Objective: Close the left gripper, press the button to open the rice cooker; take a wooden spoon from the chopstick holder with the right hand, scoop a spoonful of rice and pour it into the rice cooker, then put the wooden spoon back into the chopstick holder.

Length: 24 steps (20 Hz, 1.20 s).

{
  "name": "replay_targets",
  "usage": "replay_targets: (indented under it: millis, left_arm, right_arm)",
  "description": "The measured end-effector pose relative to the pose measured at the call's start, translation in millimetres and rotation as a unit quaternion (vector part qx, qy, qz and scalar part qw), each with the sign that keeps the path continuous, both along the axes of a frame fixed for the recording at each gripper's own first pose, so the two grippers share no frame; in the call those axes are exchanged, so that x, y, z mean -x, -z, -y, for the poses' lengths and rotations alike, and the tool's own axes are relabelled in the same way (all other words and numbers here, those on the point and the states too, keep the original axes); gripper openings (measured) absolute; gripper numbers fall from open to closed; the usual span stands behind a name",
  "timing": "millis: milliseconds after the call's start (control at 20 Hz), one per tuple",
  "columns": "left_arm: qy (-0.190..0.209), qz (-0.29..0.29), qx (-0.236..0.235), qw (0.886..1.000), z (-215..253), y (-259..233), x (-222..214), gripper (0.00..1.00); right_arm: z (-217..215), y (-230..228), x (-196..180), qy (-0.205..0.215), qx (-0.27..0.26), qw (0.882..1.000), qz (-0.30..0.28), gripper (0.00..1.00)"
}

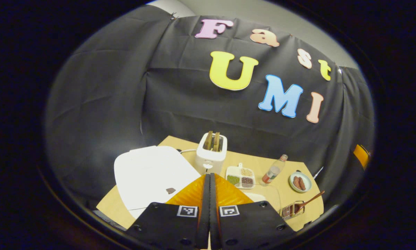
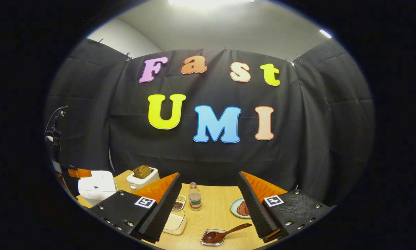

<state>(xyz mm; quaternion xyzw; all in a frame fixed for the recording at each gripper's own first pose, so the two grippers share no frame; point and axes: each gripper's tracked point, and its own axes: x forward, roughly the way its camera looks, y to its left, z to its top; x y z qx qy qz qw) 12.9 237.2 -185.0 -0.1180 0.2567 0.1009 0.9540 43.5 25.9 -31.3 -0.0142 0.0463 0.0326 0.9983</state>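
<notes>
hovering above the table, left gripper has its fingers pressed together w/ nothing between, tips aimed at 12 o'clock w/ the white rice cooker at 10 o'clock, lid down, its small dark button near the front edge looking like a stiff push. right gripper is spread wide & empty, and the wooden spoon lies at 6 o'clock w/ its bowl in the clear chopstick holder. spoon prob light, rigid, a bit slick, so i'd pinch mid-handle where it pokes out toward 3 o'clock.
</notes>
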Motion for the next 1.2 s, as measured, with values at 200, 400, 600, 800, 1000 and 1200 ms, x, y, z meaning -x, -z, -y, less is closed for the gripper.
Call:
replay_targets:
  millis: [200, 400, 600, 800, 1000, 1200]
  left_arm:
    - [-0.035, -0.043, 0.053, 0.997, -40.5, 39.7, 0.9, 0.1]
    - [-0.056, -0.076, 0.052, 0.994, -68.0, 70.7, -6.2, 0.1]
    - [-0.067, -0.103, 0.046, 0.991, -76.6, 92.0, -4.8, 0.1]
    - [-0.068, -0.122, 0.034, 0.99, -77.4, 107.8, -2.6, 0.1]
    - [-0.072, -0.093, -0.005, 0.993, -83.6, 81.1, -6.9, 0.1]
    - [-0.09, -0.005, -0.089, 0.992, -88.9, 0.3, -20.1, 0.21]
  right_arm:
    - [-2.7, 9.7, -7.5, -0.002, 0.005, 1.0, -0.013, 0.97]
    - [-3.4, 14.9, -13.7, -0.002, 0.009, 1.0, -0.021, 0.98]
    - [-2.6, 18.5, -17.7, 0.001, 0.009, 1.0, -0.027, 0.97]
    - [-2.6, 21.3, -18.0, 0.002, 0.007, 0.999, -0.034, 0.98]
    - [-5.8, 19.6, -16.6, -0.004, 0.013, 0.999, -0.03, 0.98]
    - [-12.0, 17.1, -13.4, -0.014, 0.014, 0.999, -0.027, 0.98]
